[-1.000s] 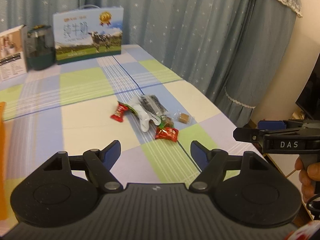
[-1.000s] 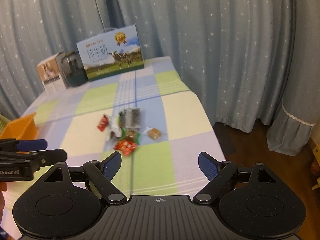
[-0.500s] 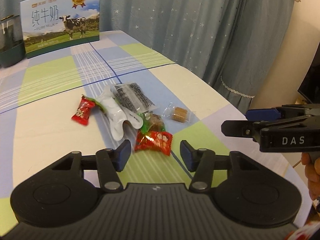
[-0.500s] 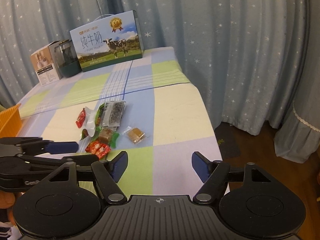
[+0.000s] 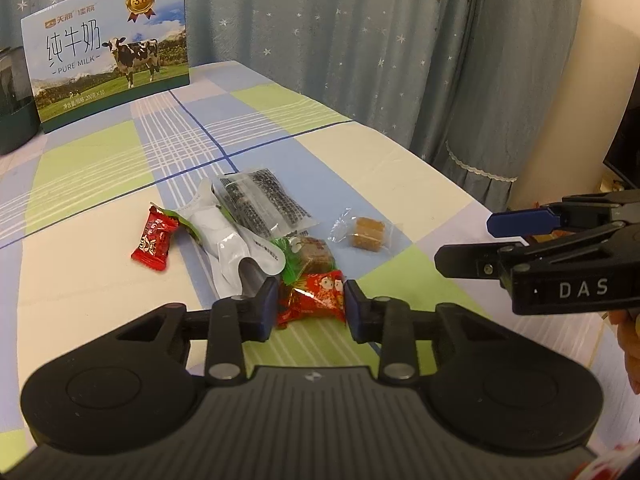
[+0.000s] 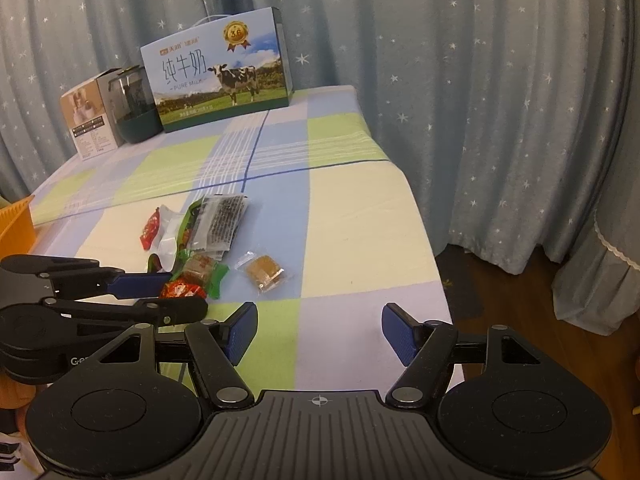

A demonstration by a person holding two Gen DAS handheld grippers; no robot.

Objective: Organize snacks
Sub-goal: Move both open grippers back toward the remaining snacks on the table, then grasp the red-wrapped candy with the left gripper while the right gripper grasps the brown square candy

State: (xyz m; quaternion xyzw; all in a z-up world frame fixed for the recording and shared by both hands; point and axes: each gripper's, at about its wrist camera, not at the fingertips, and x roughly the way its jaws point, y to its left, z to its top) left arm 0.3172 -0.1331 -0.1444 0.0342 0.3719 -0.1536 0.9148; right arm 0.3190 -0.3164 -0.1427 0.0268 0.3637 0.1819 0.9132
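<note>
On a checked tablecloth (image 5: 100,280), the left gripper (image 5: 311,307) is closing on a red candy packet (image 5: 316,298) at the near edge of a small heap of snacks; its blue pads already sit against the wrapper's two sides. The right gripper (image 6: 318,334) hovers spread and empty over bare cloth, well short of a clear-wrapped brown sweet (image 6: 264,269). The packet looks light, crinkly and slippery, so a hold across its padded middle, not the twisted ends, seems safest. An orange basket (image 6: 16,224) waits at the table's left edge
</note>
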